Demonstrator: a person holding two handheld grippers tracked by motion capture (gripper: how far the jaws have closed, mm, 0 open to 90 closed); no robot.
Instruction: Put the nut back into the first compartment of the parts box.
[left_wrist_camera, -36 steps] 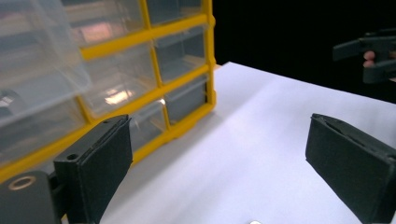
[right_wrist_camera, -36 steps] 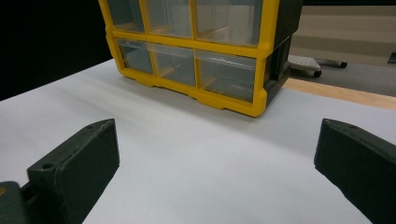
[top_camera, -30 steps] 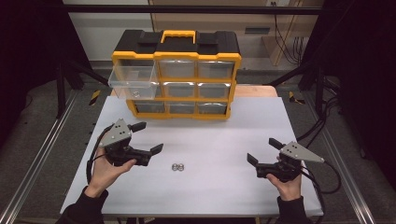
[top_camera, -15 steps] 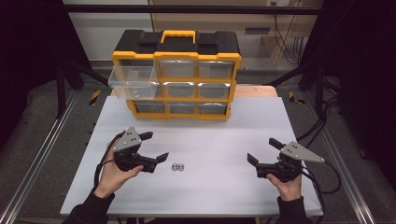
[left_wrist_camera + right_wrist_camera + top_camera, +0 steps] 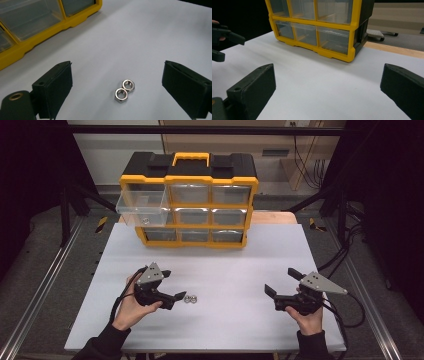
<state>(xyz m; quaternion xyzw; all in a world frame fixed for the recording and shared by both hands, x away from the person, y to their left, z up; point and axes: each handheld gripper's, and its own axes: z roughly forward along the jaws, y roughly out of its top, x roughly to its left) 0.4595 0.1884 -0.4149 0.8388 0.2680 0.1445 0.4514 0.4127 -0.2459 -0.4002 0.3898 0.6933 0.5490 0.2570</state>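
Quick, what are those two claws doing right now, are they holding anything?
Left claw: open, empty, jaws either side of the two nuts on the table.
Right claw: open, empty, above the bare table.

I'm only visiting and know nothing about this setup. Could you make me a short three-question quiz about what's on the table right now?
1. How many hex nuts lie in front of the left gripper?
2. True or false: the two nuts touch each other.
3. Which drawer of the organizer is pulled out: A top left, B top right, C bottom middle?

Key: 1. Two. 2. True. 3. A; the open drawer sits at the top left in the high view.
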